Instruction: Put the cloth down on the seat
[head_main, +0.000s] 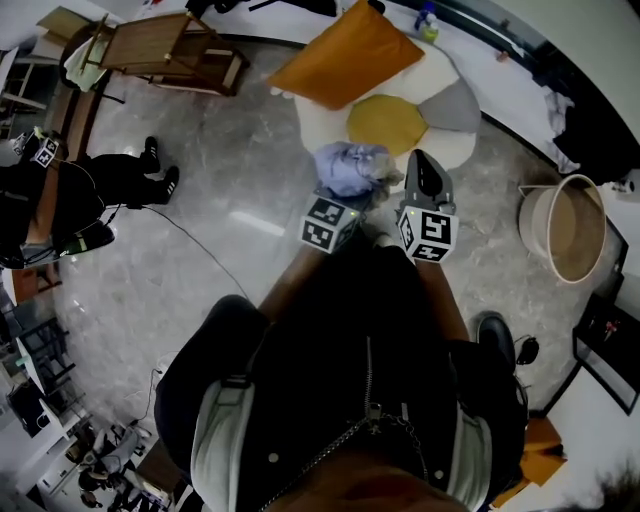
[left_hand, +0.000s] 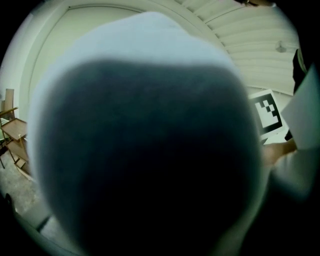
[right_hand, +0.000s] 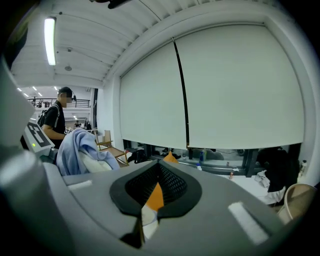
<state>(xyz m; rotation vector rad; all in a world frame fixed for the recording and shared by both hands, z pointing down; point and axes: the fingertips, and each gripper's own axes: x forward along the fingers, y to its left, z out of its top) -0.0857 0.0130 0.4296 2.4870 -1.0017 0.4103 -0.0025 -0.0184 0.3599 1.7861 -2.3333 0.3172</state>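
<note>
The cloth (head_main: 348, 168), a light blue bundle, hangs bunched at the tip of my left gripper (head_main: 340, 200), just at the near edge of the seat (head_main: 318, 122). The seat is a white, petal-shaped floor cushion with a yellow middle (head_main: 386, 122) and an orange pillow (head_main: 345, 55). In the left gripper view the cloth (left_hand: 145, 45) covers nearly everything and hides the jaws. My right gripper (head_main: 424, 165) is held beside it to the right. Its jaws (right_hand: 157, 170) are shut with nothing between them. The cloth (right_hand: 75, 147) shows to its left.
A pale woven basket (head_main: 565, 228) stands on the floor at the right. A wooden chair (head_main: 170, 50) is at the back left, and a person in black (head_main: 60, 200) sits at the left with a cable running across the marble floor. A bottle (head_main: 427, 20) stands behind the seat.
</note>
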